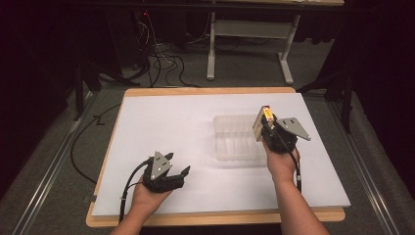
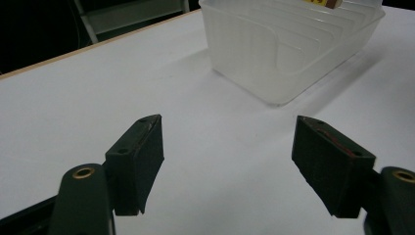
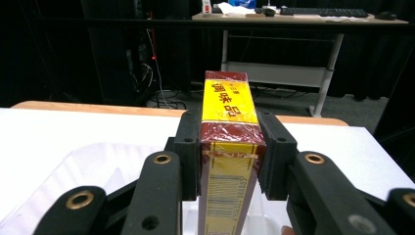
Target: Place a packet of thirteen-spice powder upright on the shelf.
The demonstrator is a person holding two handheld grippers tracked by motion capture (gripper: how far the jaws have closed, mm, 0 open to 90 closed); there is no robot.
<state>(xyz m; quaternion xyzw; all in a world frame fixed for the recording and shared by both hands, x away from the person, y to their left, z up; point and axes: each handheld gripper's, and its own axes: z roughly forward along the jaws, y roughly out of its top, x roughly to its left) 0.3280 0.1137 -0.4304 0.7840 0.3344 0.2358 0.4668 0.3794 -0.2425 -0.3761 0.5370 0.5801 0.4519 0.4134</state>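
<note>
The right gripper [image 1: 268, 128] has its fingers [image 3: 188, 156] pressed tight on both sides of a box [image 3: 229, 147]. It holds the box over the 3 o'clock edge of the clear bin [image 1: 235, 139], which sits at 2 o'clock on the surface [image 1: 171, 127].

To do this well, I think the box should go down slow and straight into a slot, and the fingers should let go only when it rests.

The left gripper [image 1: 177, 164] waits at 7 o'clock, fingers [image 2: 137, 161] apart, holding nothing.

The box is shiny, red and yellow, with flat sides. The bin is cloudy plastic with ribs inside. The surface is smooth white.
</note>
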